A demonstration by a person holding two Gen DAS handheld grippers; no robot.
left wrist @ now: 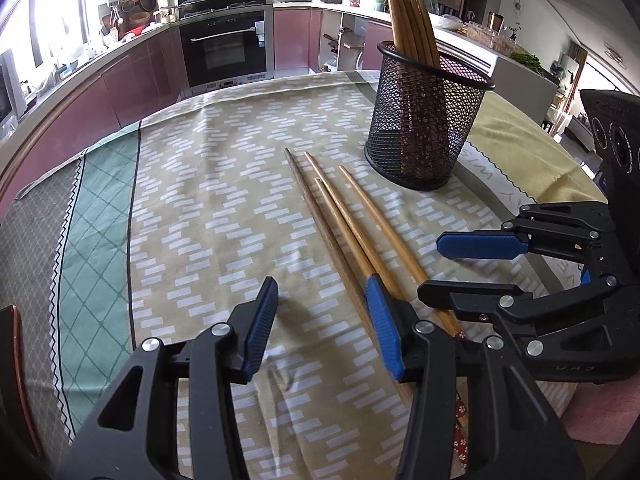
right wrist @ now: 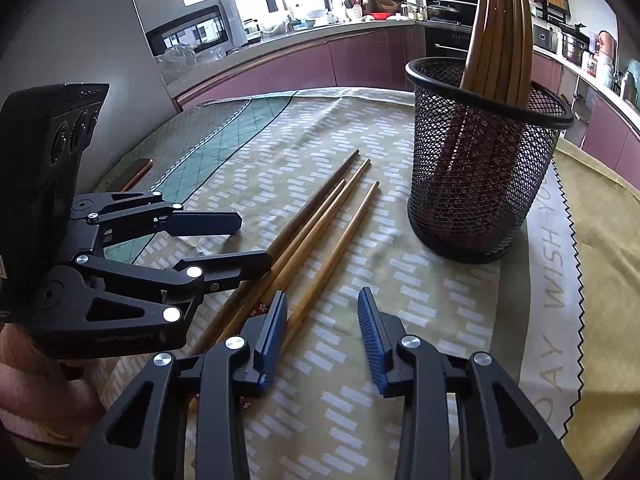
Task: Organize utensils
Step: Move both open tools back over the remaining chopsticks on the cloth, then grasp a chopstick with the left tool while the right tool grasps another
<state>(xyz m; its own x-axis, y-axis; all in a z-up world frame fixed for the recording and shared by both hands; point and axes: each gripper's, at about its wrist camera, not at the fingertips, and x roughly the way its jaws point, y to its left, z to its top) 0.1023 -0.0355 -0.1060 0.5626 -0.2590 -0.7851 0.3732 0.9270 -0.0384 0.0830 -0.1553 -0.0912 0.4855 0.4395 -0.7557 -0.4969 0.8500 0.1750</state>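
You held both tools angled down over the desk (left wrist: pixel 224 168). Left tool (left wrist: pixel 322 312) and right tool (right wrist: pixel 322 328) were released, empty, near the four chopsticks (left wrist: pixel 340 220) lying beside the mesh holder (left wrist: pixel 424 120).

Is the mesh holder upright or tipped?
Upright: the mesh holder stands on its base on the tablecloth, chopsticks sticking up from it.

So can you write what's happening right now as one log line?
step: gathering loose chopsticks | holder: mesh cup upright, some already inside | left tool: open, empty | right tool: open, empty, beside chopsticks
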